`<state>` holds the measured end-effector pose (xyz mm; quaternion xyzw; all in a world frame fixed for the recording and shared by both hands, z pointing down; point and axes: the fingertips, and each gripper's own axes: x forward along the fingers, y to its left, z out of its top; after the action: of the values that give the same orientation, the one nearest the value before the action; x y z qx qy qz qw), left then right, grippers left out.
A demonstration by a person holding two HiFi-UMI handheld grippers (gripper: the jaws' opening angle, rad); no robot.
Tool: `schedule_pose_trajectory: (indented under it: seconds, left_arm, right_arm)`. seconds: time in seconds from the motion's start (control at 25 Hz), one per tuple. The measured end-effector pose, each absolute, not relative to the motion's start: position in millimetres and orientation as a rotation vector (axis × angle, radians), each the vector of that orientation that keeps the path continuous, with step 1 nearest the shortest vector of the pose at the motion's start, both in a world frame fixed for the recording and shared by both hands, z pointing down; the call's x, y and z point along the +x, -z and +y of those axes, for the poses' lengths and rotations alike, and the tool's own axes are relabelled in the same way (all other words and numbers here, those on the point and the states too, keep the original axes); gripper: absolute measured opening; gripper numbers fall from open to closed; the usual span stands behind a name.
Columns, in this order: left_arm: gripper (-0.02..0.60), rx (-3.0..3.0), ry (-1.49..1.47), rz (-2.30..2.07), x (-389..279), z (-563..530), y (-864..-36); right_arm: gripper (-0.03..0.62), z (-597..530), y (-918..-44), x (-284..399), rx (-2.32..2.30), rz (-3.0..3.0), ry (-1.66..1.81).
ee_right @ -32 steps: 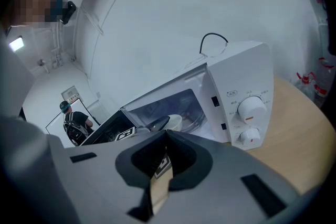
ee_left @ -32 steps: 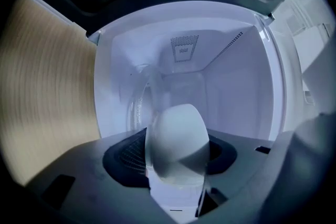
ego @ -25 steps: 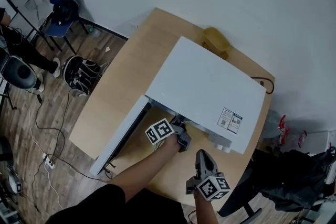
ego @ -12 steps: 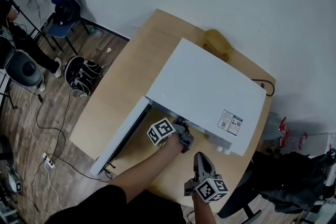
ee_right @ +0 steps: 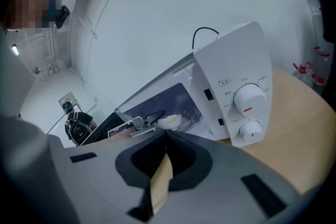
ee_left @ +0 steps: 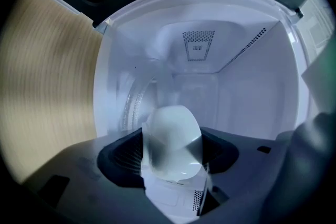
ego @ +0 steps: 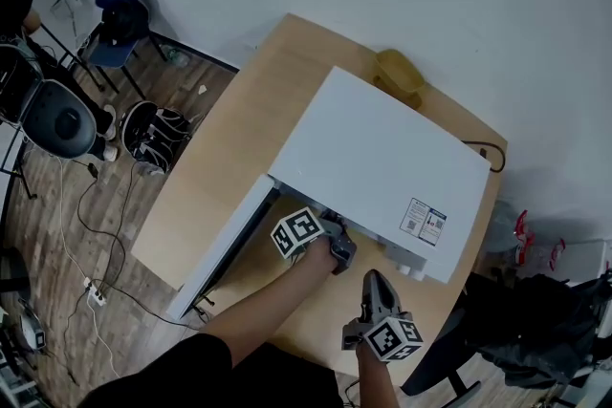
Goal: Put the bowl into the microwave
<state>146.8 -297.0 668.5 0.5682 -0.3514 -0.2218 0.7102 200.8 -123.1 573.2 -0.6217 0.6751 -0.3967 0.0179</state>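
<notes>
Where the wooden tabletop [ego: 239,139] carries it: one white microwave [ego: 382,167], door [ego: 222,248] swung wide open at its left side. Left gripper [ego: 337,248]: reached into the cavity, jaws opening, released from the bowl that stands between them. Right gripper [ego: 375,287]: clenched shut, empty, held over the tabletop before the control dials [ee_right: 249,99]. One white bowl [ee_left: 172,139]: inside the microwave, between the left gripper's jaws.
</notes>
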Motion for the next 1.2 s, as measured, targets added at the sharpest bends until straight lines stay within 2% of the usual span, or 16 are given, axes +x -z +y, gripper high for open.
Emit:
schedule_pose_trajectory:
  seconds: [0.64,0.68,0.72,0.88,1.2]
  left_arm:
    - [0.261,1.257,0.46,-0.609,150.0,-284.8,-669.6]
    - [0.261,1.255,0.461,-0.602,149.4,-284.6,-669.1]
    - [0.261,1.257,0.462,-0.598,148.9,-284.7,-668.6]
    - [0.261,1.271,0.46,-0.589,148.1,-283.9,-667.5]
    - [0.261,1.28,0.452,-0.548,149.9,-279.8,-669.4]
  right_arm:
    - [0.061,-173.1,-604.6,193.8,-1.897,2.218,1.138]
    - [0.079,-175.5,-608.6,193.1,-1.894,2.228,1.143]
    - [0.124,-178.3,-613.0,192.2,-1.893,2.238,1.148]
    - [0.185,-192.2,-626.2,184.2,-1.862,2.289,1.153]
    - [0.23,-223.7,-639.5,168.0,-1.843,2.409,1.133]
